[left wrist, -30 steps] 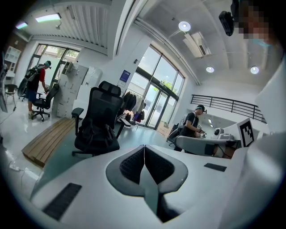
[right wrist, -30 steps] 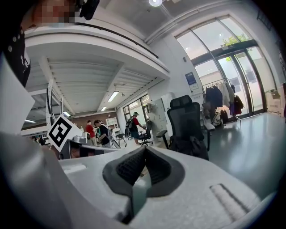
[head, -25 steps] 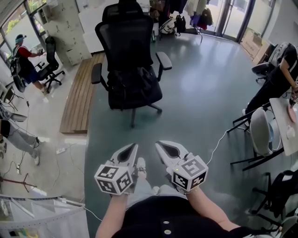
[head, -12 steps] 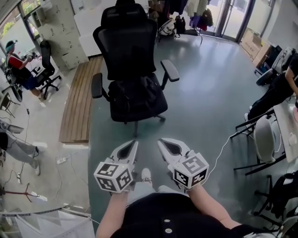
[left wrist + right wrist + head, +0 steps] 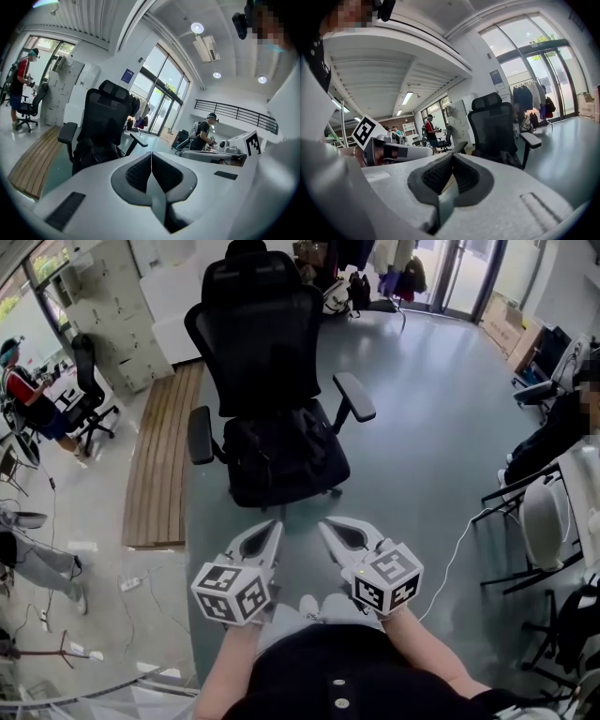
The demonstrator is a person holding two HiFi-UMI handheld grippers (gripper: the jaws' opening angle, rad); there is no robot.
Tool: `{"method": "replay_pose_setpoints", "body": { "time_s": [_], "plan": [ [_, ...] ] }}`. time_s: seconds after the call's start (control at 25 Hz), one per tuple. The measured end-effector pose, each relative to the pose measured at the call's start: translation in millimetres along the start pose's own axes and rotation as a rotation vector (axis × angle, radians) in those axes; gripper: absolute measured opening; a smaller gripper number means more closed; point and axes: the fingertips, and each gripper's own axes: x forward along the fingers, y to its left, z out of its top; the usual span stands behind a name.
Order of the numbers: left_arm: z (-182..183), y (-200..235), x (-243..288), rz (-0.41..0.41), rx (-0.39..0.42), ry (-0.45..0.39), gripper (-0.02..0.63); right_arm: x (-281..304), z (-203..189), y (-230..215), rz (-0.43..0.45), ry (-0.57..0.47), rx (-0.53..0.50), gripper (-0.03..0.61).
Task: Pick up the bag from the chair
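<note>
Both tongs clenched, pads pressed together. My left gripper [image 5: 276, 526] and right gripper [image 5: 324, 524] sit side by side low in front of me, tips toward the chair [image 5: 255, 329]. On its seat, between the armrests, sits the bag [image 5: 281, 442], black, apart from my jaws. Left of the chair lies a wooden bench [image 5: 159, 451]. Far back, glass doors [image 5: 459, 273].

Bag [image 5: 281, 444] on seat of chair [image 5: 267, 352], chair just ahead of left gripper [image 5: 274, 527] and right gripper [image 5: 325, 525] held side by side, wooden platform [image 5: 159, 460] on floor left of chair, spare chair [image 5: 542, 521] well apart at right edge.
</note>
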Motion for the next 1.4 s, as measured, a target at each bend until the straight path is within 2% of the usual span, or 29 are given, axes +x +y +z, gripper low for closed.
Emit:
{"method": "replay_pose_setpoints", "body": {
  "time_s": [0.36,0.84,1.12,1.4],
  "plan": [
    [5.8,21.2,24.8,-0.009,-0.042,0.022,0.020,21.0,4.6,-23.2,-0.034,0.028,0.018,-0.002],
    [32.3,59.5,75.1,0.035,-0.067,0.005,0.020,79.6,23.0,-69.8,0.013,0.048,0.007,-0.002],
    [60.6,96.1,126.6,0.082,-0.078,-0.002,0.020,131.5,44.8,-119.4,0.056,0.063,0.001,-0.002],
    [105.0,128.3,188.5,0.137,-0.076,-0.021,0.020,179.6,82.2,-180.4,0.093,0.072,-0.017,-0.001]
  ]
}}
